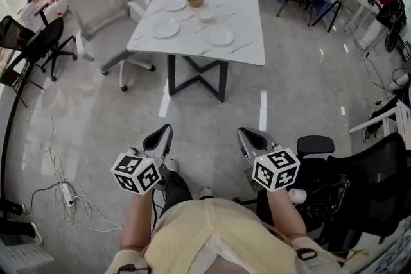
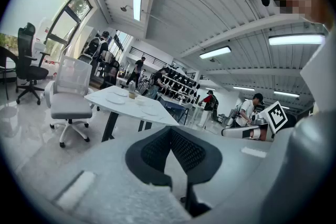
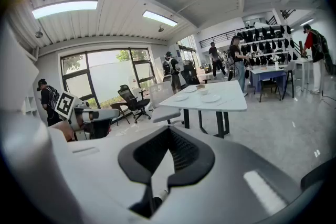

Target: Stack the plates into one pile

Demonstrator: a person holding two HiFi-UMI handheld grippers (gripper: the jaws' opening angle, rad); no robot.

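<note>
both grippers hang well short of the desk (image 1: 247,48), low in front of the person. the left gripper (image 1: 164,135) has its jaws pressed together with nothing between them; the right gripper (image 1: 247,137) is likewise closed and empty. three plates lie apart on the desk: the left plate (image 1: 166,28), the right plate (image 1: 219,36) and the back plate (image 1: 174,4), with two bowls (image 1: 196,0) near them. the plates look like glazed ceramic: stiff, smooth, probably slippery and breakable. the rim seems the only hold, one jaw over it and one under, then carry level and set down softly.
</note>
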